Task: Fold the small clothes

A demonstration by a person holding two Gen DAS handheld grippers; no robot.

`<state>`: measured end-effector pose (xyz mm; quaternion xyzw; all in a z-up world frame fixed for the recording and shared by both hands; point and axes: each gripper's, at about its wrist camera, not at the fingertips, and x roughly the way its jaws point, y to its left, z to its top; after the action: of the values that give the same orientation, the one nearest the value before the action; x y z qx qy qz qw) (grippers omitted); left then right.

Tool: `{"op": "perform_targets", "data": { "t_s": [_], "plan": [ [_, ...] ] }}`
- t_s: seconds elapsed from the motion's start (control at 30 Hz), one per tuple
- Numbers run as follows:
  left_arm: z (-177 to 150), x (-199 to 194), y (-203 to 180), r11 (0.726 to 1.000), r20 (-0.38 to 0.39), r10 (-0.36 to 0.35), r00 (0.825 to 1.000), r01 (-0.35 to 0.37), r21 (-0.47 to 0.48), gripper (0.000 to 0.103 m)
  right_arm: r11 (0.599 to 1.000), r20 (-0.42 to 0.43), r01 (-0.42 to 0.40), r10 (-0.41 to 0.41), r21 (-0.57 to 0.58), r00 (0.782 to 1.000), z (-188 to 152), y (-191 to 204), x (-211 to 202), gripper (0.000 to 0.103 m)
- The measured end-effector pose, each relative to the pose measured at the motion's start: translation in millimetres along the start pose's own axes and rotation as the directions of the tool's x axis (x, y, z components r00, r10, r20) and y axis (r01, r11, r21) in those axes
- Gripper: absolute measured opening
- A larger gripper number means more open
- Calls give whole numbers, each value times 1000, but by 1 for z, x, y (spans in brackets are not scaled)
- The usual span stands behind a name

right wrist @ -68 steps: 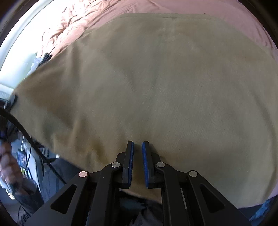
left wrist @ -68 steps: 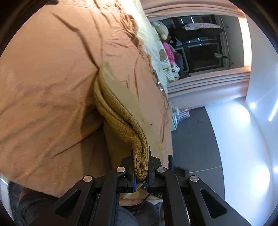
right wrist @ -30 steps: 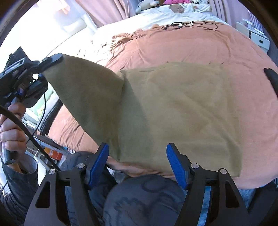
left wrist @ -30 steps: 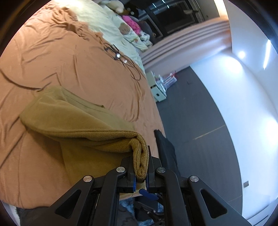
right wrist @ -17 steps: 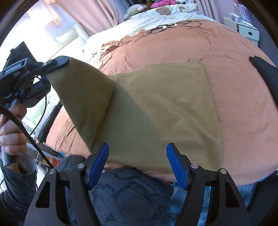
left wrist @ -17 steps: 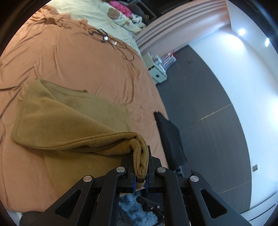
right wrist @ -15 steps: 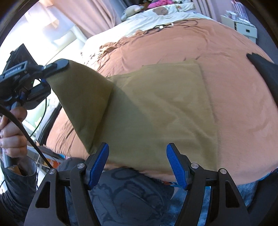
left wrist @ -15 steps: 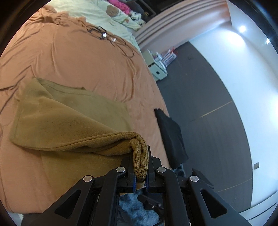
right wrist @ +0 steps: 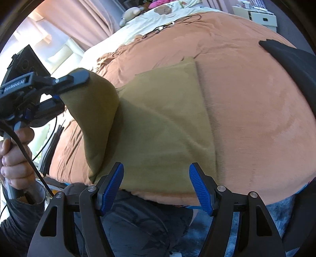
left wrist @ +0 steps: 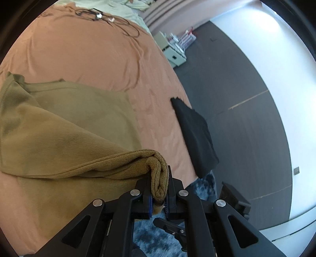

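An olive-tan garment [right wrist: 164,126] lies spread on the orange bedspread [right wrist: 246,122]. My left gripper [left wrist: 159,178] is shut on a bunched corner of that garment [left wrist: 65,138] and holds it lifted above the flat part. In the right wrist view the left gripper [right wrist: 77,78] shows at the left in a person's hand [right wrist: 15,150], with the cloth hanging from it in a fold. My right gripper [right wrist: 156,178] stands open over the garment's near edge, with nothing between its blue pads [right wrist: 113,183].
A black folded cloth [left wrist: 194,136] lies at the bed's right edge. Cables [left wrist: 110,18] trail across the far bedspread beside a pale quilt [right wrist: 167,15] and soft toys. Dark floor [left wrist: 237,94], a blue rug [left wrist: 148,233] and a white cabinet [left wrist: 173,55] lie to the right.
My left gripper has carried the lifted corner across toward the bed's right side and slightly down, so the fold now reaches further over the flat part. The right gripper stayed open and shifted a little.
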<state>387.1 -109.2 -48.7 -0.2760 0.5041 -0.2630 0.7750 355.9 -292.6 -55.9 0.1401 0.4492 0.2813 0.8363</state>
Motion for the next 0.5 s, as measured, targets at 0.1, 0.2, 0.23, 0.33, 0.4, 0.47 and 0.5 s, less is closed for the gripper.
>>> {"op": "perform_targets", "data": {
  "t_s": [0.1,0.2,0.23,0.33,0.4,0.47,0.5],
  "plan": [
    [-2,18,-2,1000,-36,3,999,-2,13,7,1000,-6,9,-9,13,1000,0,-4,0,67],
    [-8,33,-4,1000,-66,3,998,-1,25,7,1000,-14,12,-12,22,1000,0,-4,1,67],
    [-10,37,-4,1000,-78,4,997,-1,29,7,1000,-16,12,-12,22,1000,-2,-3,1,67],
    [-16,47,-6,999,-106,14,994,-10,38,13,1000,-26,4,-4,20,1000,-1,-2,3,67],
    [-18,54,-6,999,-139,-14,990,19,29,28,1000,-34,1,0,16,999,0,-2,6,67],
    [-19,53,-5,999,-151,-42,988,46,22,58,1000,-42,1,0,17,999,0,-2,8,67],
    [-19,50,-5,999,-144,-39,989,44,28,66,1000,-46,-1,2,19,999,2,-5,10,67]
  ]
}}
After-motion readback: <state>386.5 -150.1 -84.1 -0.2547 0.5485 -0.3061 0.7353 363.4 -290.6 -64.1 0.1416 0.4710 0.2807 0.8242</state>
